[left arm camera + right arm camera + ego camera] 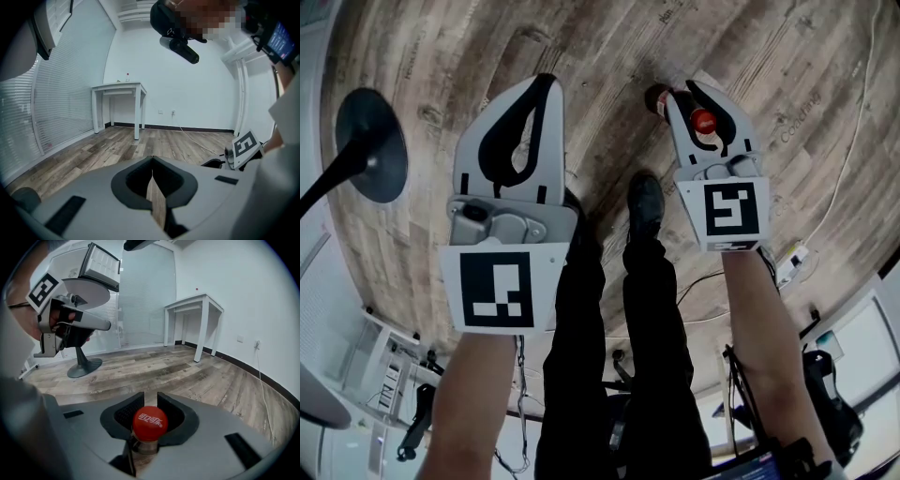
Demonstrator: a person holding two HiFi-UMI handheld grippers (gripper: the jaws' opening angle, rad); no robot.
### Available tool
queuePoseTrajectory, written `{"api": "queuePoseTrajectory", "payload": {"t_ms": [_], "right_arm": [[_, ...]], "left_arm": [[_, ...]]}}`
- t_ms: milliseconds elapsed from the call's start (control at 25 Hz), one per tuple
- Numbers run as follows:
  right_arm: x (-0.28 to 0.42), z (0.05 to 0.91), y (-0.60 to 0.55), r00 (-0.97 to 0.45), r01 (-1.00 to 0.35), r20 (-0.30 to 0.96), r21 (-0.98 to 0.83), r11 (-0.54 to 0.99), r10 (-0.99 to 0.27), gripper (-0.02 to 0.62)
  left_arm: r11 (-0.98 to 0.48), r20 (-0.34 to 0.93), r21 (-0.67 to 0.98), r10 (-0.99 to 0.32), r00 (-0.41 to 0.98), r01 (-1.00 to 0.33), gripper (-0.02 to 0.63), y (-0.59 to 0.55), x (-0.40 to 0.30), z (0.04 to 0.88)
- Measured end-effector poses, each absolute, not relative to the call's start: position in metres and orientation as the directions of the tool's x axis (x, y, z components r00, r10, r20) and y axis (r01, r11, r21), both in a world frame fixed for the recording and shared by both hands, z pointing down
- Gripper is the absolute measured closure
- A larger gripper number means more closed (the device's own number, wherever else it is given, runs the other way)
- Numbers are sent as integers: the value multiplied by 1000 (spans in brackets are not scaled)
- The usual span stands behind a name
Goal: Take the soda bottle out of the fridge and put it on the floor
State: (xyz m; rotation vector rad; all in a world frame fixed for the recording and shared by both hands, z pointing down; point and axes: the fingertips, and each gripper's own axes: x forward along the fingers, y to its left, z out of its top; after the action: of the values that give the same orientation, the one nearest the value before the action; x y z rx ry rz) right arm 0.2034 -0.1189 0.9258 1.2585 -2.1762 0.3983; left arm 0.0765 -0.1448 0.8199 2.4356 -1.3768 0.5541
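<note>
Clamping the grey two-jaw right gripper (150, 399) on the neck of the red-capped dark soda bottle (149, 423) at the head view's upper right, hanging it upright with its base pointing at the wood-plank floor (581, 56) directly below, holding the grey left gripper (541, 84) pinched shut and empty at centre left.

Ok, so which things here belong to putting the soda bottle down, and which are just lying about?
Part of the job:
- soda bottle, gripped at the neck by the right gripper
- wood floor

Just there:
- white table
- black pedestal base
- left gripper, shut and empty
</note>
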Motion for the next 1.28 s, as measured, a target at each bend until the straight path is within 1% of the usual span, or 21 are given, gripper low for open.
{"api": "queuePoseTrajectory", "payload": {"t_ms": [1280], "right_arm": [[197,983,-94,-401,-815,725,-2,580,-560,483]], "left_arm": [[-498,485,62,-742,462,-865,589,-146,75,838]]}}
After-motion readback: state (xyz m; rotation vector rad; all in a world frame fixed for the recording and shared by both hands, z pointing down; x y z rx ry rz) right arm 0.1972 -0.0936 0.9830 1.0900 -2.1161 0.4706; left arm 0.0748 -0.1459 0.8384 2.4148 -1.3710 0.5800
